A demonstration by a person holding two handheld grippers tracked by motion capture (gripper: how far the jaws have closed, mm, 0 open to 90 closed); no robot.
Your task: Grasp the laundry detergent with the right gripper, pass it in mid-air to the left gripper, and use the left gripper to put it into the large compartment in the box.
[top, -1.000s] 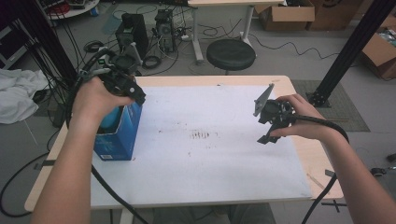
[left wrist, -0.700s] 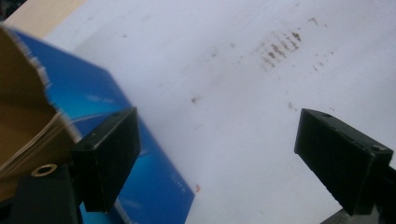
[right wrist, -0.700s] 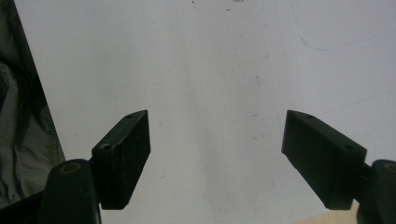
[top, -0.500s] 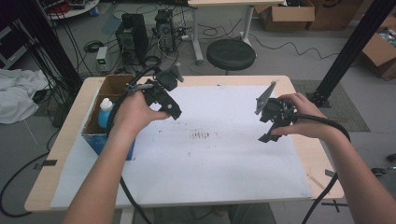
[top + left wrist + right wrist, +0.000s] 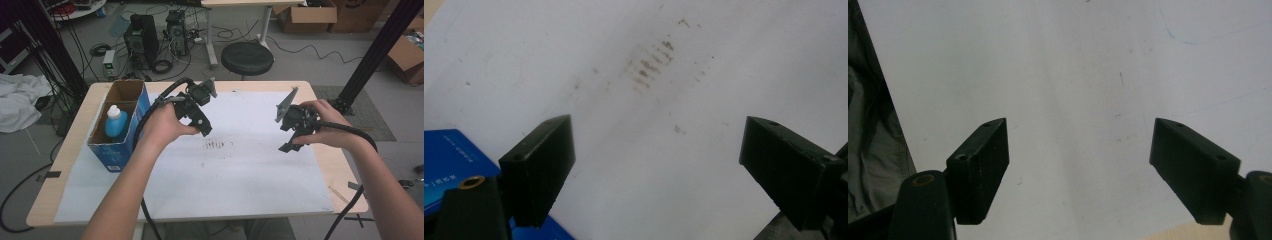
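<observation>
My left gripper [image 5: 204, 125] hovers over the white paper sheet [image 5: 235, 175], just right of a blue cardboard box [image 5: 122, 135]. Its jaws stand wide open with nothing between them [image 5: 656, 165]. Inside that open box stands a blue bottle with a white cap [image 5: 115, 121]. Over the right part of the sheet, my right gripper [image 5: 292, 142] is held in a hand, jaws spread wide and empty [image 5: 1078, 165]. A patch of brown smudges [image 5: 216, 145] marks the paper between the two grippers, also visible ahead of the left jaws as brown smudges [image 5: 651, 62].
The wooden table [image 5: 345, 170] shows around the sheet's edges. Behind it on the floor are a black round stool [image 5: 247, 58], computer cases [image 5: 141, 37], cables and cardboard boxes [image 5: 407, 57]. A black frame post [image 5: 372, 55] leans at the right.
My left gripper has swung from above the blue box rightward to the middle of the sheet, uncovering the bottle in the box. The right gripper has stayed in place.
</observation>
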